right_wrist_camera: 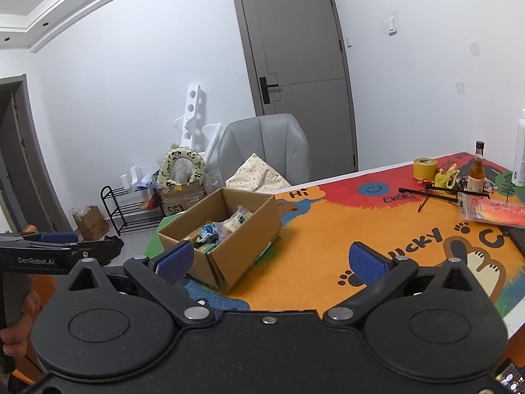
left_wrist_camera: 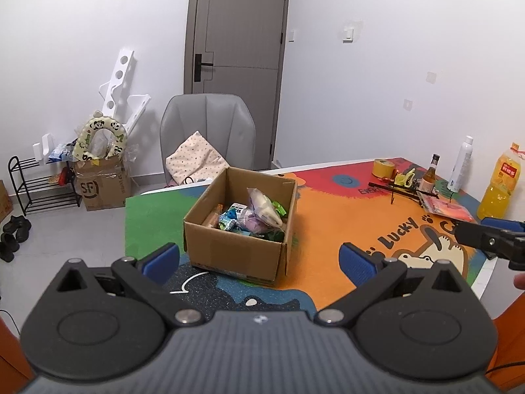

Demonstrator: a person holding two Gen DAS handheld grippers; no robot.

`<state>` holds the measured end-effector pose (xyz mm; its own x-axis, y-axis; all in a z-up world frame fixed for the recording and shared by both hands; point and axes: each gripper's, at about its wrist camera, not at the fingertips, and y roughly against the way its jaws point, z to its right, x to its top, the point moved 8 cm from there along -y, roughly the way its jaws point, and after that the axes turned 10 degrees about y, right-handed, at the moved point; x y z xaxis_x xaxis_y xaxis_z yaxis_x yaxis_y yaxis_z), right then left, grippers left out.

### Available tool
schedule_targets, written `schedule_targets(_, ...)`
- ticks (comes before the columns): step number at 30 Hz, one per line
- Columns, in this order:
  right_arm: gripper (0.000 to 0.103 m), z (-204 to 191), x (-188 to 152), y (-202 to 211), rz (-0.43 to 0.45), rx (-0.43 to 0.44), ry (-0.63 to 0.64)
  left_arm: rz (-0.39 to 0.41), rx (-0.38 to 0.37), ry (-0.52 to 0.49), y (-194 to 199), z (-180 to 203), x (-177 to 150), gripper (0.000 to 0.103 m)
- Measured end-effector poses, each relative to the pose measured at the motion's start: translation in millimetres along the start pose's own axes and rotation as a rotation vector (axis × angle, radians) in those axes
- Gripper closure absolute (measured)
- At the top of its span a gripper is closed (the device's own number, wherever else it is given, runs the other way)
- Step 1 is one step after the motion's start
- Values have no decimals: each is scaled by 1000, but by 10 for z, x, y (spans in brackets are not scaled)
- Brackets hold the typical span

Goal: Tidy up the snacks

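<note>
Snacks [left_wrist_camera: 252,218], loose crinkly packets judged light, soft and slippery, best pinched at a sealed edge, lay heaped in cardboard box [left_wrist_camera: 241,226] at twelve o'clock, beyond left gripper [left_wrist_camera: 259,259] and right gripper [right_wrist_camera: 274,259], both spread wide, empty.

A plain white wall [left_wrist_camera: 377,98] fills the room, evenly lit. At 12 o'clock in the left wrist view stands a closed grey door [left_wrist_camera: 236,59] with a black handle [left_wrist_camera: 201,65]. Just below it, a grey padded chair [left_wrist_camera: 208,124] holds a cream dotted cushion [left_wrist_camera: 195,161]. At 9 o'clock, on the pale grey floor [left_wrist_camera: 82,233], sit a black wire shoe rack [left_wrist_camera: 42,185], dark shoes [left_wrist_camera: 14,233] and a taped cardboard carton [left_wrist_camera: 103,184] topped by a panda-print ring cushion [left_wrist_camera: 98,134]. White perforated boards [left_wrist_camera: 123,78] lean against the wall behind it. In the right wrist view, a stepped white ceiling moulding [right_wrist_camera: 98,6] runs across 11 o'clock, and a second dark doorway [right_wrist_camera: 16,157] shows at 9 o'clock.
</note>
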<state>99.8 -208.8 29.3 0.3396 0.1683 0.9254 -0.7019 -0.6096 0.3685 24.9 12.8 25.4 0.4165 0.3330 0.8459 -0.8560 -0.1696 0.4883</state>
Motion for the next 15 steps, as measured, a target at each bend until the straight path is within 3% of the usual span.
schedule_targets(15, 0, -53, -29, -24, -20, -10, 9, 0, -14, 0, 4, -13, -18, 0)
